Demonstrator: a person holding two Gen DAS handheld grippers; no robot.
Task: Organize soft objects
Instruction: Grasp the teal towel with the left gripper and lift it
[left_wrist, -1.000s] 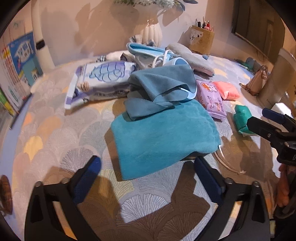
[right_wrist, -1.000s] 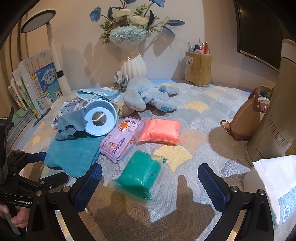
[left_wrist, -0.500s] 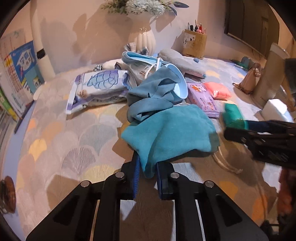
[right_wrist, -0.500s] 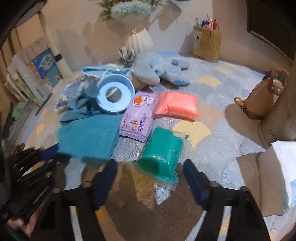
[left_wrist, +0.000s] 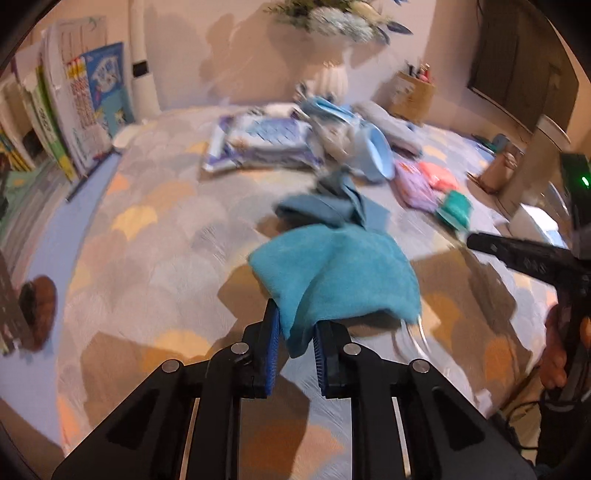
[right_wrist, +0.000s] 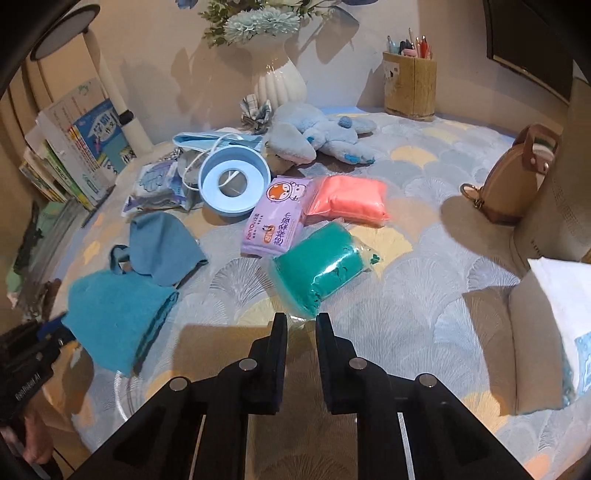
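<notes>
Scallop-patterned desk (right_wrist: 424, 295), sorting barely begun: most soft things lie loose.

Left tongs (left_wrist: 295, 332) pinch the bright teal terry towel (left_wrist: 332, 280), jaws easing apart slightly; right tongs (right_wrist: 301, 321) are pressed together on the clear wrapper edge of the green foam pack (right_wrist: 317, 269). Only the right view shows the blue plush toy (right_wrist: 317, 136) sharply.

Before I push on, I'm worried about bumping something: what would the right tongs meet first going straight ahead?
Probably the green pack: its clear wrapper edge already sits at the right tongs' tips.
</notes>
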